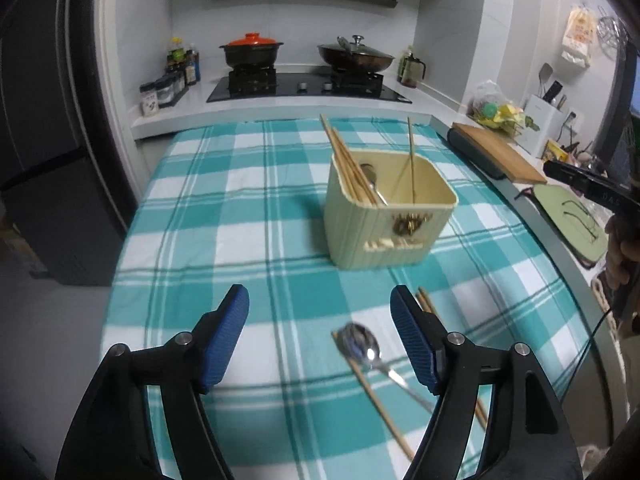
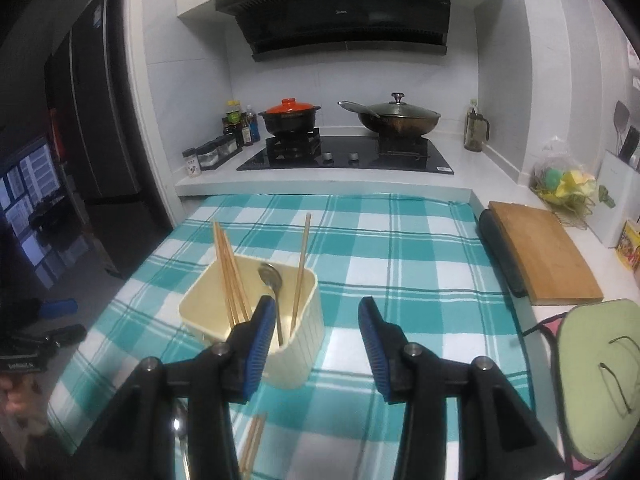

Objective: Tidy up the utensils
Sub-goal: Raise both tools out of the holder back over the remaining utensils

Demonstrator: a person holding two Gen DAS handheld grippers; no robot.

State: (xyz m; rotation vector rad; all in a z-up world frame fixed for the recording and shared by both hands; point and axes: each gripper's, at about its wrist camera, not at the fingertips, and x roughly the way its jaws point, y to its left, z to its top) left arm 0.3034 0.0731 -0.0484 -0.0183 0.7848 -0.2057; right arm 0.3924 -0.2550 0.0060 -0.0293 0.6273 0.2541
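Observation:
A cream utensil holder [image 1: 384,232] stands on the teal checked cloth [image 1: 240,208]. Several wooden chopsticks [image 1: 348,164] and a metal spoon [image 1: 370,176] lean inside it. Nearer, a loose metal spoon [image 1: 360,346] lies on the cloth across a single chopstick [image 1: 380,400], and more chopsticks [image 1: 424,300] poke out behind the right finger. My left gripper [image 1: 319,292] is open above them with nothing between its fingers. My right gripper [image 2: 316,304] is open and empty just right of the holder [image 2: 304,344]. Loose chopsticks [image 2: 252,448] and the spoon [image 2: 178,432] lie under its left arm.
A wooden cutting board [image 2: 544,252] and a green mat [image 2: 596,376] lie on the counter right of the cloth. Behind the table is a hob with an orange-lidded pot [image 2: 290,118] and a wok [image 2: 396,118]. A dark fridge [image 1: 48,140] stands left.

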